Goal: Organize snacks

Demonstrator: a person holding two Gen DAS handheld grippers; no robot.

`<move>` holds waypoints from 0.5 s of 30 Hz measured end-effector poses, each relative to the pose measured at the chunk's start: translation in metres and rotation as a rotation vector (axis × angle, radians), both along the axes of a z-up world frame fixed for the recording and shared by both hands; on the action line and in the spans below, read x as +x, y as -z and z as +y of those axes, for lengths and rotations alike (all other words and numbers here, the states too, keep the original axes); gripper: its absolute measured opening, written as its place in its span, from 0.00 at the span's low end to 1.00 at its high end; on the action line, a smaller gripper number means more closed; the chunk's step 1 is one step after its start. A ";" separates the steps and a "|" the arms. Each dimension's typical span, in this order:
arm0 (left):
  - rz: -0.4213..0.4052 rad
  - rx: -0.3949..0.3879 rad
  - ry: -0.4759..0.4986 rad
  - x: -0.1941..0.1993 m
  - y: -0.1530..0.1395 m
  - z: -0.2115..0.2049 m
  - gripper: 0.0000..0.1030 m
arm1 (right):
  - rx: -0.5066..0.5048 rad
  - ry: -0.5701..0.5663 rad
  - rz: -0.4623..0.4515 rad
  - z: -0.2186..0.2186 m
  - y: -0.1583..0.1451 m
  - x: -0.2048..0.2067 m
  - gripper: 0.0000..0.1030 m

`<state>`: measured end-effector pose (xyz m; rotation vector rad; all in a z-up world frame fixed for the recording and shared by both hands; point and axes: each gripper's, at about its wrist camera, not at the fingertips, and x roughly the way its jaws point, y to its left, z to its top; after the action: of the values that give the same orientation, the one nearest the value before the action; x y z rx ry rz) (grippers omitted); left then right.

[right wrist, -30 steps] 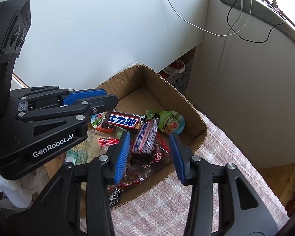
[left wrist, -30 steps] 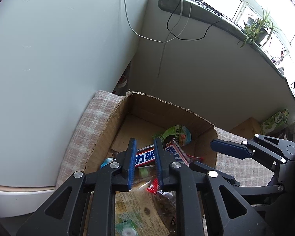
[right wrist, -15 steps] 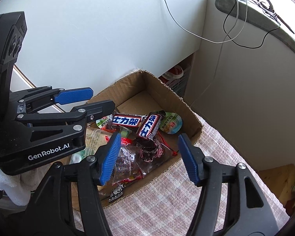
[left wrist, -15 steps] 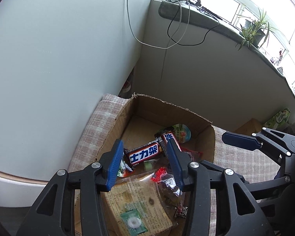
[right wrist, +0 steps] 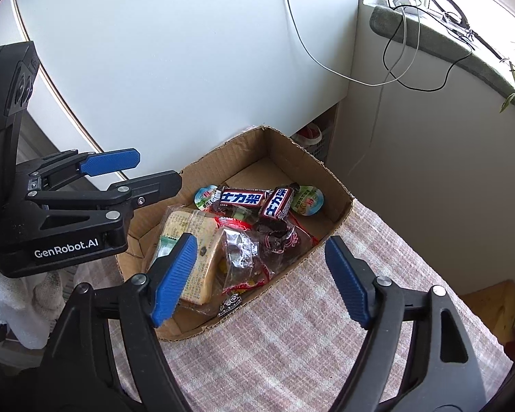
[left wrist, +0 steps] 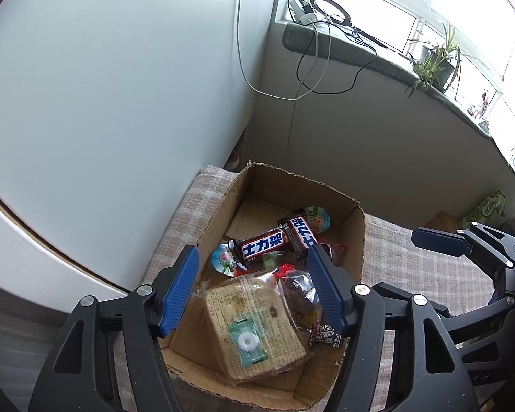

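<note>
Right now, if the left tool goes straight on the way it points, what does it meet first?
Probably the large clear-wrapped cake lying in the cardboard box. The left tool, its jaws opening and empty, points down at it. Depth is unclear, so the green mint packet on top could come first.

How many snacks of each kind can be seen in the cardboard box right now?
Chocolate bars in brown wrappers: 2
Round jelly cups with foil lids: 2
Bread in a clear printed bag: 1
Green mint packet: 1
Clear packs of dark sweets: at least 2
Total: at least 8
</note>
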<state>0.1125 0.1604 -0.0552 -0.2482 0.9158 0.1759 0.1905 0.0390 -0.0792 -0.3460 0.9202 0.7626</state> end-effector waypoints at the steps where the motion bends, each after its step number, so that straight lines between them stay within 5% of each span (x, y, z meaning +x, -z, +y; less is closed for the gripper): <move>1: 0.000 0.004 -0.009 -0.004 -0.001 0.000 0.64 | 0.001 0.005 -0.008 -0.002 -0.002 -0.005 0.80; 6: -0.002 0.026 -0.049 -0.030 -0.006 -0.006 0.72 | 0.023 0.036 -0.034 -0.015 -0.008 -0.027 0.80; 15: -0.005 0.017 -0.106 -0.074 -0.013 -0.020 0.73 | 0.047 0.146 -0.058 -0.047 -0.016 -0.059 0.81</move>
<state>0.0389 0.1401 -0.0417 -0.2813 0.8967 0.2810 0.1314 -0.0083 -0.0635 -0.2557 0.8619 0.6361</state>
